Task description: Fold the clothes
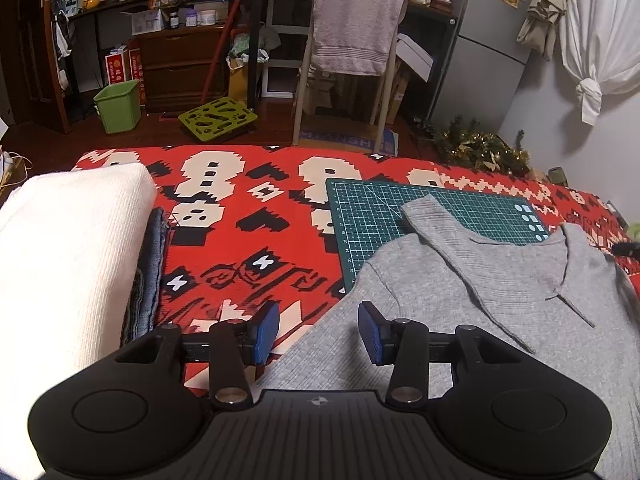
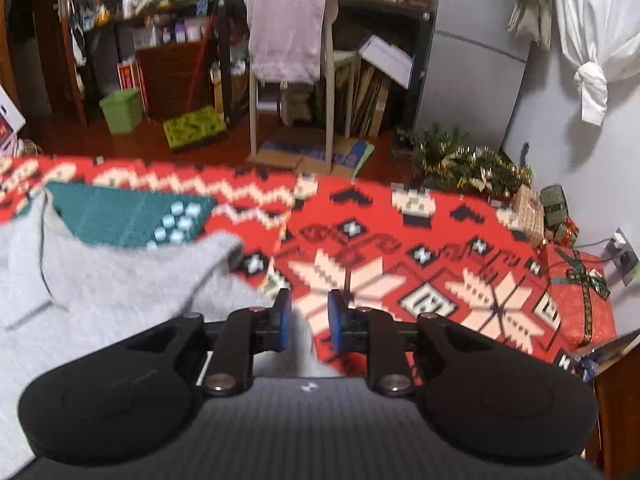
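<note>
A grey ribbed knit top [image 1: 496,280] lies spread on the red patterned blanket [image 1: 248,248], its collar over a green cutting mat [image 1: 384,208]. My left gripper [image 1: 318,332] stands open above the garment's left edge, nothing between its blue pads [image 1: 266,334]. In the right wrist view the same grey top [image 2: 104,276] fills the left side. My right gripper [image 2: 309,322] hovers open over the garment's right edge, jaws partly apart with nothing gripped. This view is blurred.
A folded white knit [image 1: 68,256] rests on folded denim [image 1: 150,276] at the left. A chair [image 1: 352,52] with a draped towel stands beyond the bed, with a green bin [image 1: 118,106] and cluttered shelves behind. Wrapped gifts [image 2: 580,284] and a tinsel garland [image 2: 468,164] sit at the right.
</note>
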A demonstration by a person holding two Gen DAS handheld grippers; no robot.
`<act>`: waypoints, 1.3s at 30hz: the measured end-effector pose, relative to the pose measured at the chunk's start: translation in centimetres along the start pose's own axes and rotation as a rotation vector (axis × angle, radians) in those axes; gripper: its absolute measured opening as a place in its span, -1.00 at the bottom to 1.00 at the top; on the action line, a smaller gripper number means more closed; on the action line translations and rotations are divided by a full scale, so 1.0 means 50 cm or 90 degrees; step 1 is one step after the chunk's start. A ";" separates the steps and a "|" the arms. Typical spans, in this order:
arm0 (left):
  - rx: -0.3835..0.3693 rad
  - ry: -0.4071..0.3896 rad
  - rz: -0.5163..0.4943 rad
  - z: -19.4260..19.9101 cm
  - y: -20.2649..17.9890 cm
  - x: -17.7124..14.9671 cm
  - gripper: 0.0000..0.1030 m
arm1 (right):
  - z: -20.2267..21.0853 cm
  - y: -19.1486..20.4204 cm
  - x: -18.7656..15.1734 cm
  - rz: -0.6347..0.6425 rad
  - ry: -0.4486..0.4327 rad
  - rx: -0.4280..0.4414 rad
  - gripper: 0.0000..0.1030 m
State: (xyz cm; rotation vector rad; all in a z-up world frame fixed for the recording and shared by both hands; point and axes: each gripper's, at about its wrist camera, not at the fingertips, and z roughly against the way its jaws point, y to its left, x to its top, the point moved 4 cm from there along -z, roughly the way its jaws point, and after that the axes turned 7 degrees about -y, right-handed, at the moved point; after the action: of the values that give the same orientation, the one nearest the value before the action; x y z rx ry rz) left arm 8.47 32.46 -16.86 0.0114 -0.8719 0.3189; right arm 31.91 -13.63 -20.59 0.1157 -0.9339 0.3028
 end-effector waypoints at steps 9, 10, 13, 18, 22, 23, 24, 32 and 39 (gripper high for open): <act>-0.007 -0.002 -0.004 0.001 -0.009 0.002 -0.16 | -0.076 0.071 0.006 0.080 0.056 0.073 -0.58; -0.005 -0.002 -0.006 0.002 -0.008 0.002 -0.16 | -0.080 0.078 0.001 0.091 0.060 0.078 -0.58; 0.000 0.002 -0.003 0.002 0.002 -0.001 -0.14 | -0.083 0.100 -0.011 0.125 0.065 0.097 -0.65; 0.005 0.004 0.011 0.000 0.014 -0.002 -0.14 | -0.091 0.088 0.001 0.136 0.053 0.040 -0.97; 0.003 0.002 0.010 -0.001 0.012 -0.004 -0.14 | -0.103 0.060 0.005 0.068 0.063 0.037 -0.95; 0.003 0.004 0.010 -0.002 0.012 -0.005 -0.14 | -0.100 0.059 0.006 0.069 0.064 0.039 -0.93; 0.002 0.005 0.010 -0.002 0.012 -0.005 -0.14 | -0.098 0.059 0.006 0.069 0.064 0.040 -0.84; 0.000 0.005 0.009 0.000 0.013 -0.007 -0.14 | -0.055 -0.009 0.029 -0.003 0.032 0.033 -0.68; -0.005 0.008 0.007 0.002 0.003 -0.012 -0.14 | -0.103 0.058 0.027 0.058 0.058 0.092 -0.66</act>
State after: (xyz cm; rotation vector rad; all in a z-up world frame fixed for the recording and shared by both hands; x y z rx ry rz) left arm 7.99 32.41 -17.28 -0.0030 -0.8604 0.3253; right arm 35.75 -9.40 -22.67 0.1907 -0.8283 0.4571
